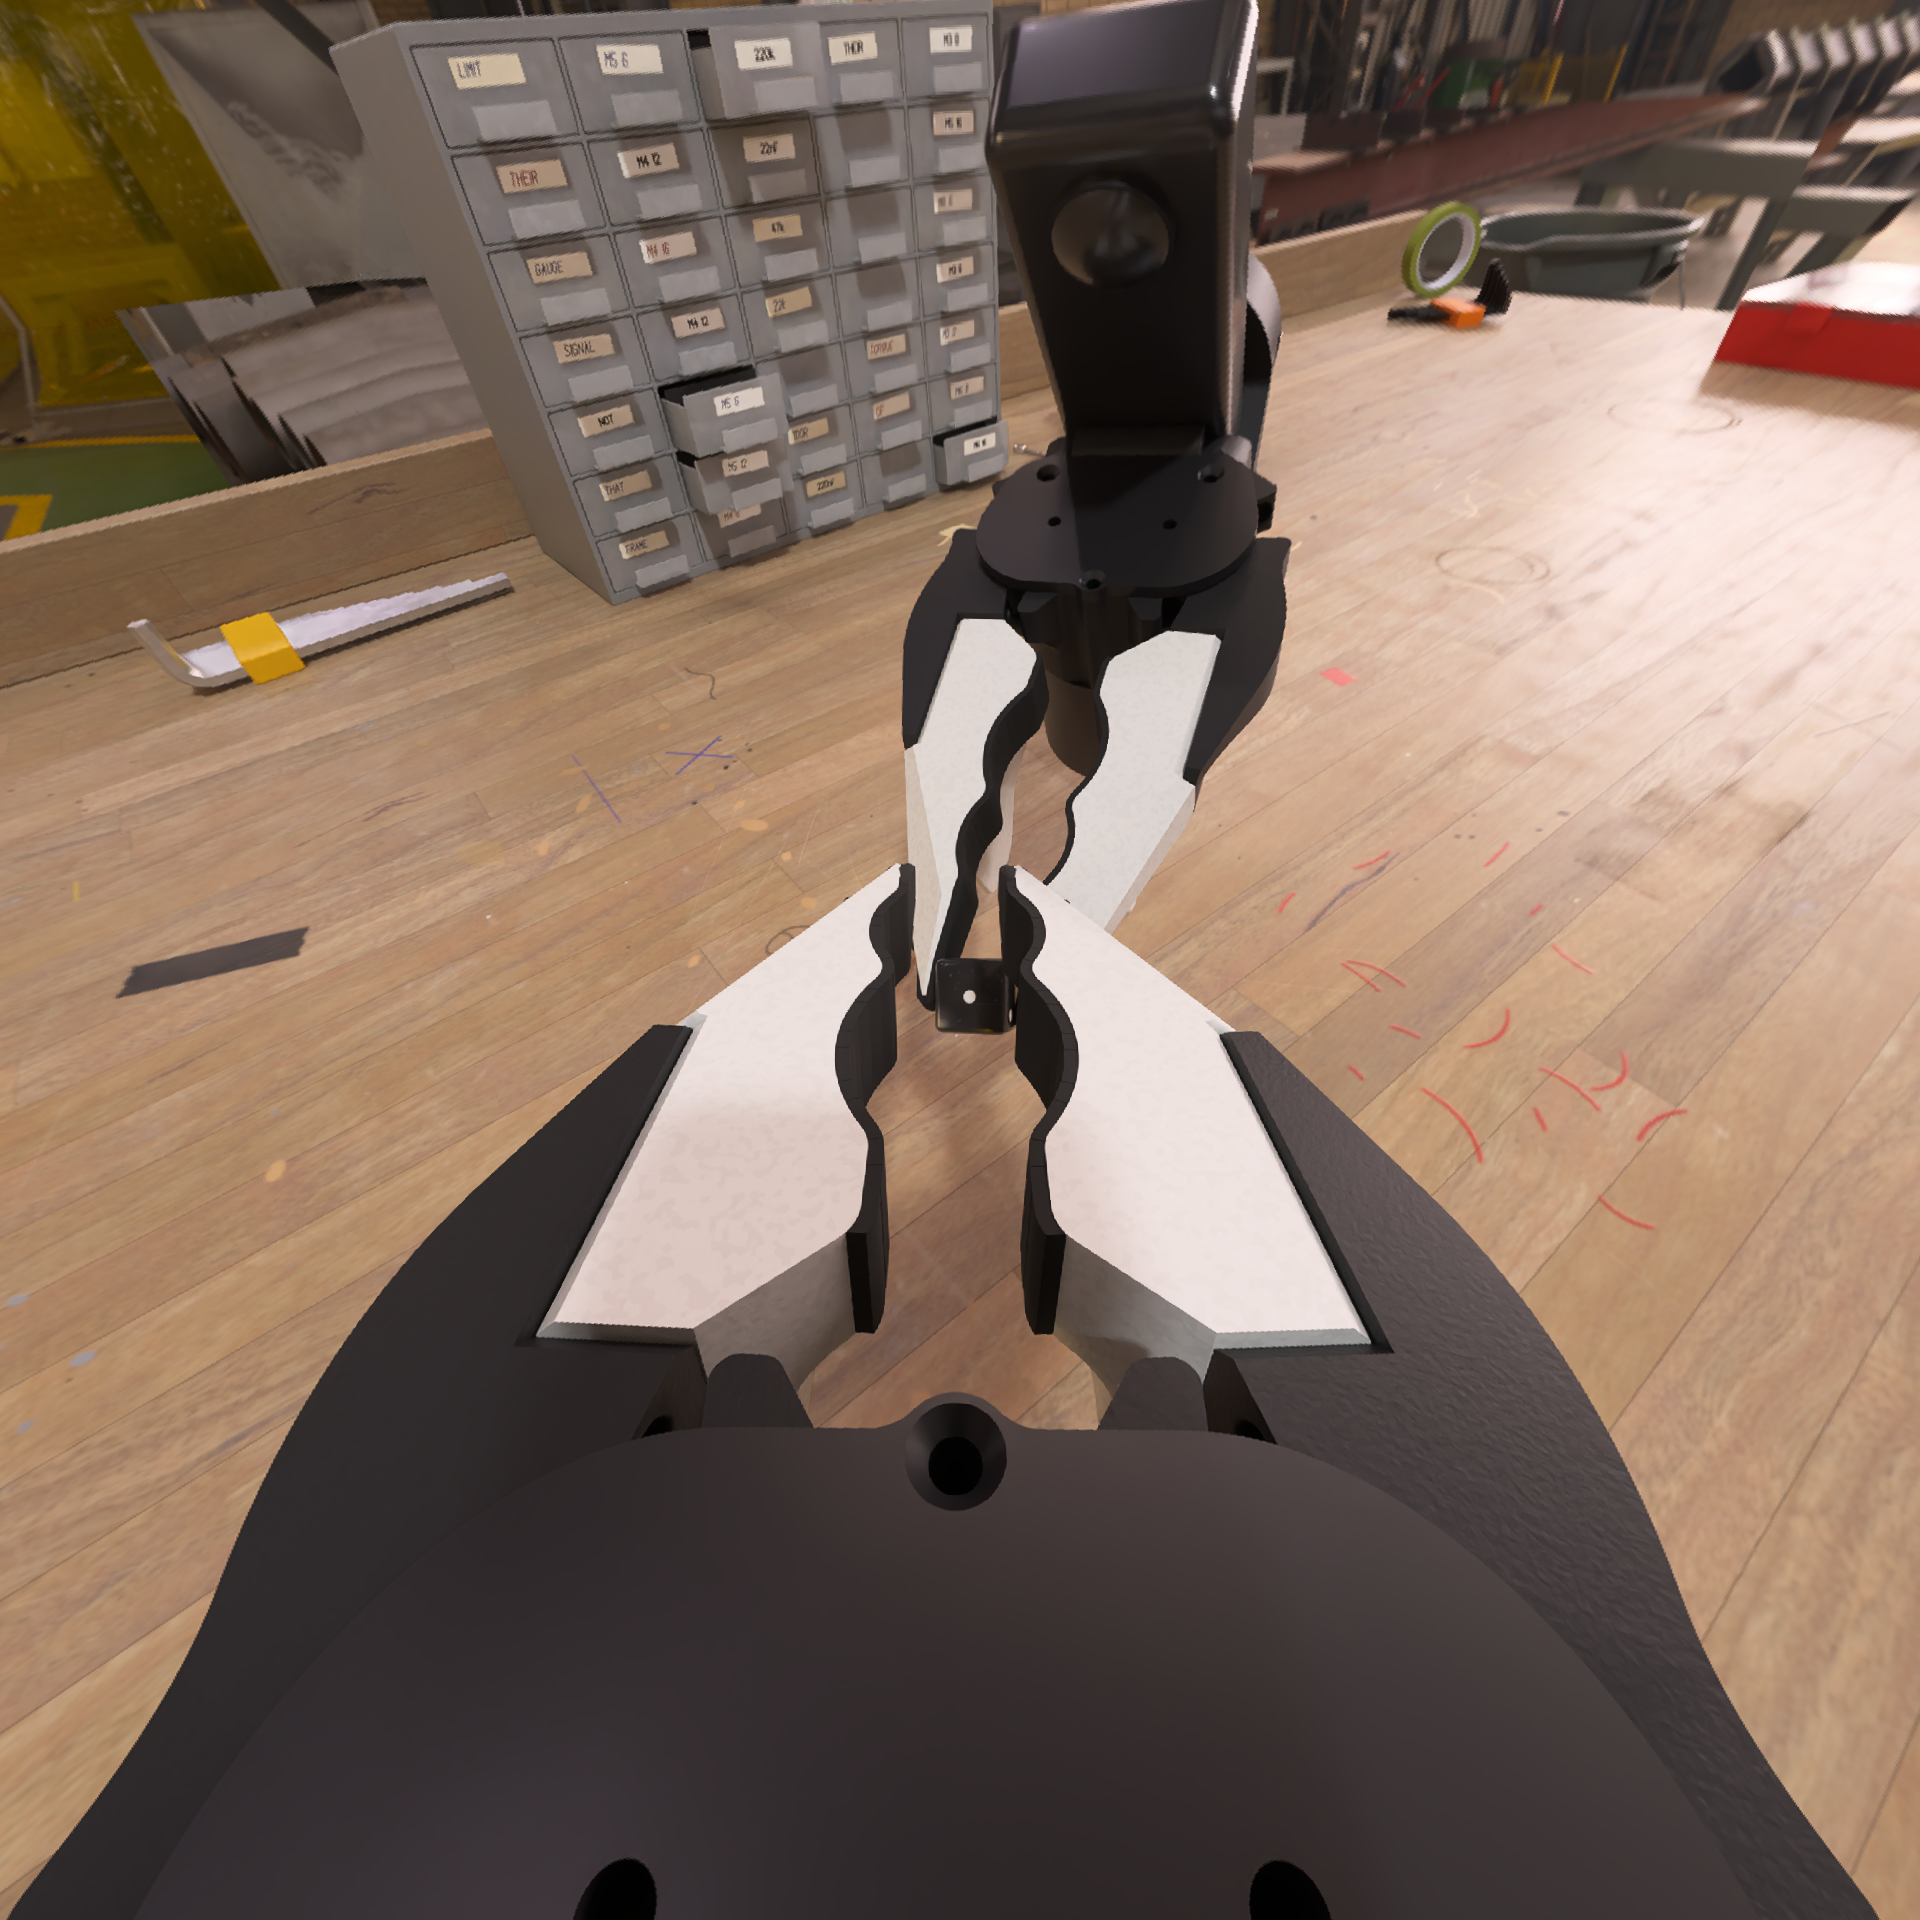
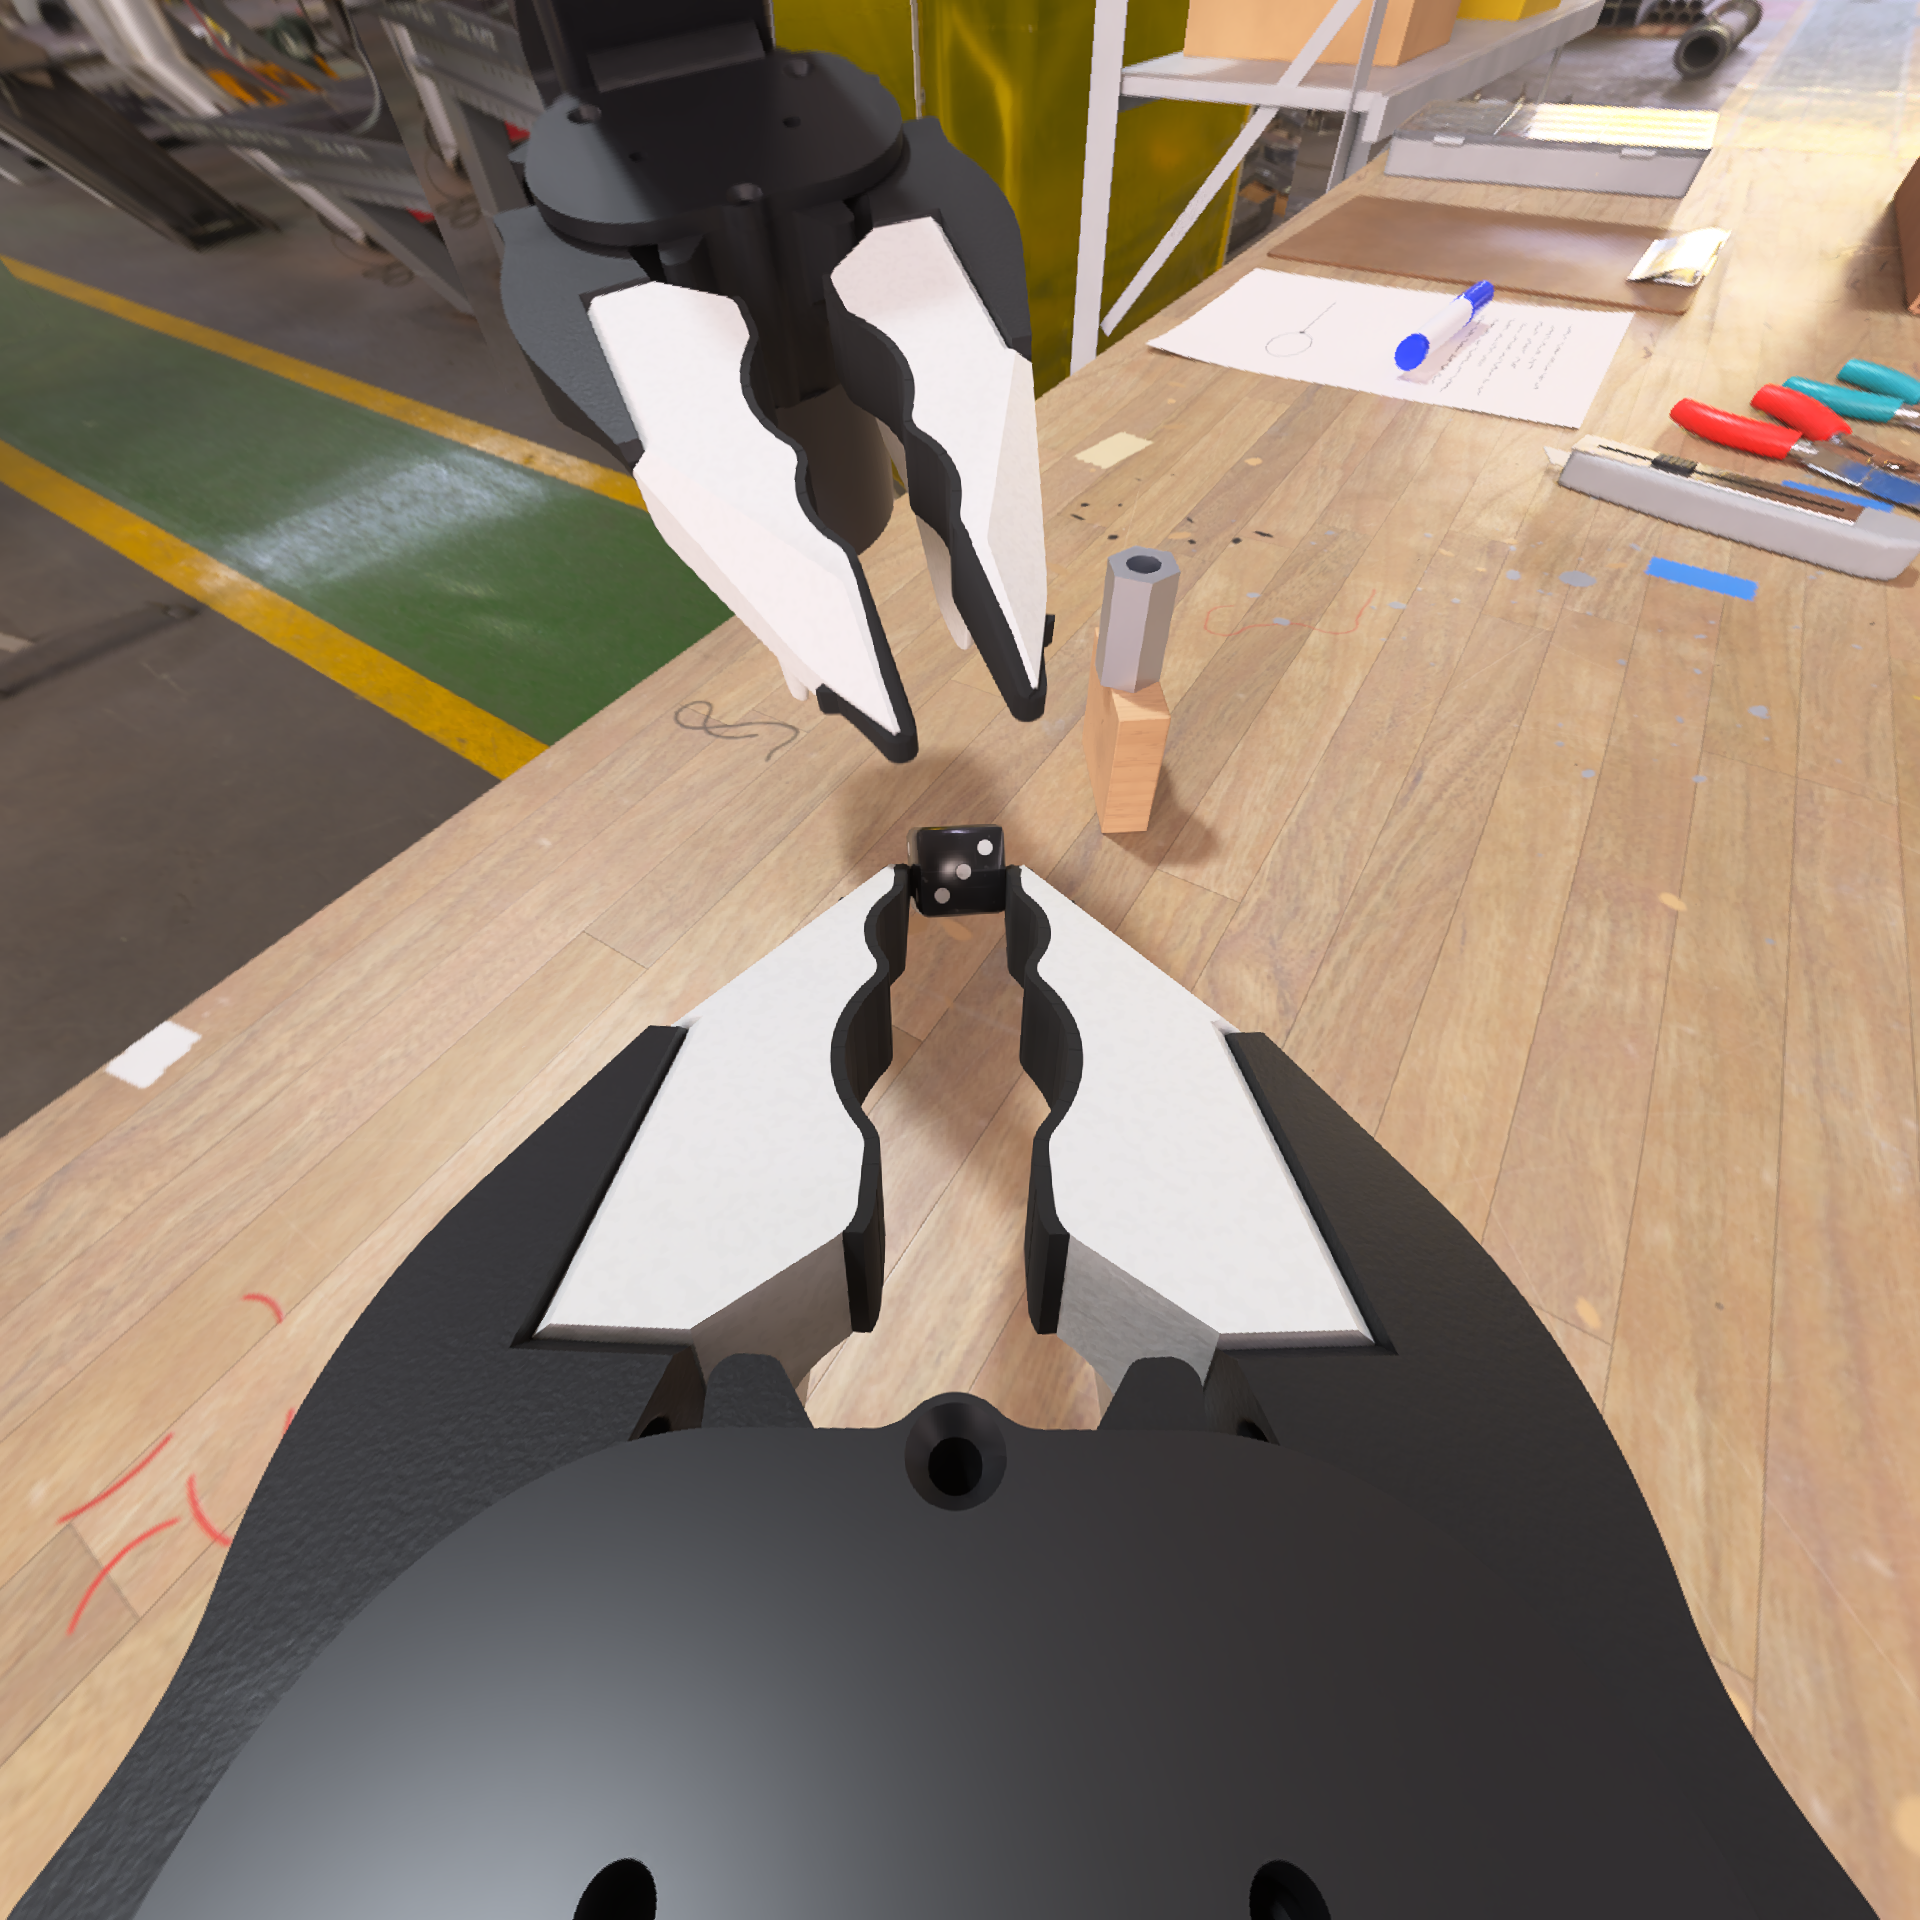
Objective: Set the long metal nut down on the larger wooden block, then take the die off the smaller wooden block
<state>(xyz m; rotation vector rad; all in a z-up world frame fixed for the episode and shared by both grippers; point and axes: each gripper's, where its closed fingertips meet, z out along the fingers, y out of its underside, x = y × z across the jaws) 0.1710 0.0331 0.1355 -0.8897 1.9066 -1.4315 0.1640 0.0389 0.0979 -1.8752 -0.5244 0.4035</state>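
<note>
Right gripper (image 2: pixel 956 883) clenched on the die (image 2: pixel 958 871), lifted above the bench (image 2: pixel 1351 1039). Left gripper (image 2: pixel 961 717) released, empty, hovering just beyond. Nut (image 2: pixel 1138 621) stands upright on a block (image 2: pixel 1124 764), far right of the die. Judging: step two in hand. Next: carry the die clear, set down. Smaller block not visible.

My right gripper (image 2: pixel 956 883) is clamped on the black die (image 2: pixel 958 871) at its fingertips, over bare workbench (image 2: pixel 1403 987). Straight ahead, my left gripper (image 2: pixel 961 717) hangs just above and beyond the die, fingers parted, blocking the forward path. To the right of it, the long metal nut (image 2: pixel 1138 620) stands upright on a wooden block (image 2: pixel 1125 764), a near obstacle. Farther right, the planks lie free up to the pliers (image 2: pixel 1787 431) and paper (image 2: pixel 1392 348).
</note>
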